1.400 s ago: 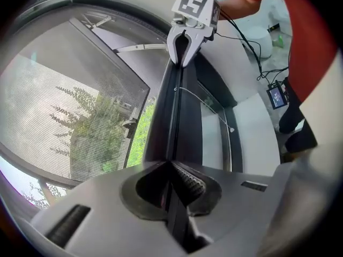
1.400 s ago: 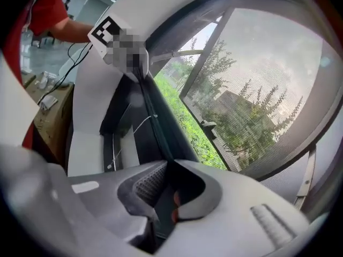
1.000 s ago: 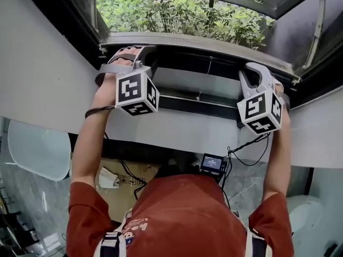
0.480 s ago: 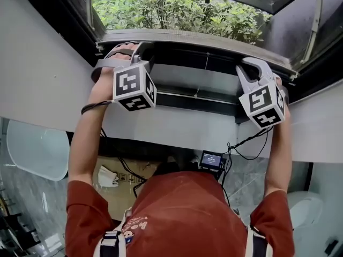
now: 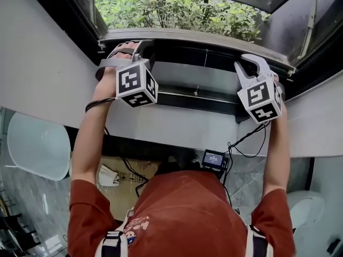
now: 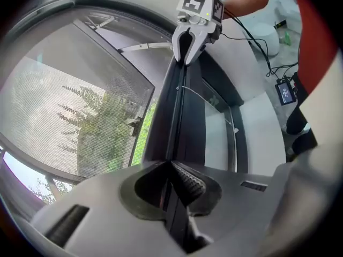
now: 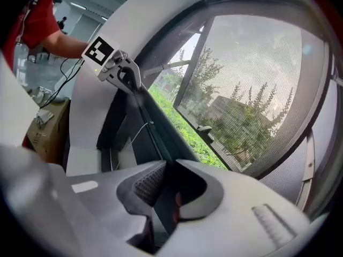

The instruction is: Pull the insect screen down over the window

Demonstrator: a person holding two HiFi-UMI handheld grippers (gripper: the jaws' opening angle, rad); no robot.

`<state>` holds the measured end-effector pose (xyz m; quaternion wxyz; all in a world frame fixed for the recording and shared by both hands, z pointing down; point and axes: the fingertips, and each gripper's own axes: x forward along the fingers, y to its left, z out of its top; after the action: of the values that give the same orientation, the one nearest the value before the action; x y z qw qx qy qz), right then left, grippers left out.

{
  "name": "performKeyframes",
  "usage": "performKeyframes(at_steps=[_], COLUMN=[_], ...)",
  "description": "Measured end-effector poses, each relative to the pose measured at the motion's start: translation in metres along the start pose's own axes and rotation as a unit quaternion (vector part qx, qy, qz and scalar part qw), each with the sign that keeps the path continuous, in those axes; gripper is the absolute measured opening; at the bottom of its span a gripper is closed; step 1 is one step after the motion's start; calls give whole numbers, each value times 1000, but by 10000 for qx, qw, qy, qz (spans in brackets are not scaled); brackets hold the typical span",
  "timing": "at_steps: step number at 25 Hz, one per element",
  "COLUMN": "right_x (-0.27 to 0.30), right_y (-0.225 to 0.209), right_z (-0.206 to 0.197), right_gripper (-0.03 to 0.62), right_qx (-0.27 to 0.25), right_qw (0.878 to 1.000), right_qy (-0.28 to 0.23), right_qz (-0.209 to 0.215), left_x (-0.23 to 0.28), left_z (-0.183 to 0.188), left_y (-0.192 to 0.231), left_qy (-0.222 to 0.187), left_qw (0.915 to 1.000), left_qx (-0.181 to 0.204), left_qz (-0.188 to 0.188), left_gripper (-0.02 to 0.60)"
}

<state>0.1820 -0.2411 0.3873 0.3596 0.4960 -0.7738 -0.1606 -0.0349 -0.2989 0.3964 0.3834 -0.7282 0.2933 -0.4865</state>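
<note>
Left tongs (image 6: 172, 165): jaws pinched tight on the bottom bar (image 6: 177, 111) of the insect screen (image 6: 80, 106), near the bar's left end. The ribbed pad lies flat along the bar.

Right tongs (image 7: 167, 167): at the bar's right end, and the jaws have just been opening. The bar runs between them, but a dark gap shows beside the ribbed pad, so I read that grip as let go, not clamped.

Screen: mesh is stretched across the opening in both gripper views, with trees and grass seen through it. The bar lies low, along the bottom edge of the window frame (image 5: 177, 35), and looks level from end to end. A thin pull cord (image 5: 201, 74) hangs loose from mid-bar.

Progress, my judgement: the pull-down looks done or all but done, since I see no bare opening above the bar. I cannot tell whether a sliver of gap remains under the bar, or whether it has caught on any latch at the bottom edge.

Left to do: confirm the bar stays seated, release the left end, take both tongs off.
</note>
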Motion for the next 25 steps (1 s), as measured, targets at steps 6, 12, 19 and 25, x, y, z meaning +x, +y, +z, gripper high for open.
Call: performKeyframes(at_steps=[6, 12, 19, 25], right_x=[0, 2, 5, 5], right_y=[-1, -3, -4, -4], right_z=[0, 1, 1, 2], right_gripper=[61, 60, 60, 58], right_qx=[-25, 137, -20, -242], right_qw=[10000, 9999, 10000, 9995], right_qy=[15, -33, -18, -67], right_qz=[-56, 62, -77, -211], left_x=[0, 3, 4, 5], left_z=[1, -1, 0, 0], left_y=[2, 4, 5, 7], left_qy=[-16, 146, 169, 172], left_qw=[9999, 9996, 9995, 9991], left_qx=[62, 242, 272, 344], left_qz=[110, -3, 64, 156], left_gripper=[26, 23, 23, 23])
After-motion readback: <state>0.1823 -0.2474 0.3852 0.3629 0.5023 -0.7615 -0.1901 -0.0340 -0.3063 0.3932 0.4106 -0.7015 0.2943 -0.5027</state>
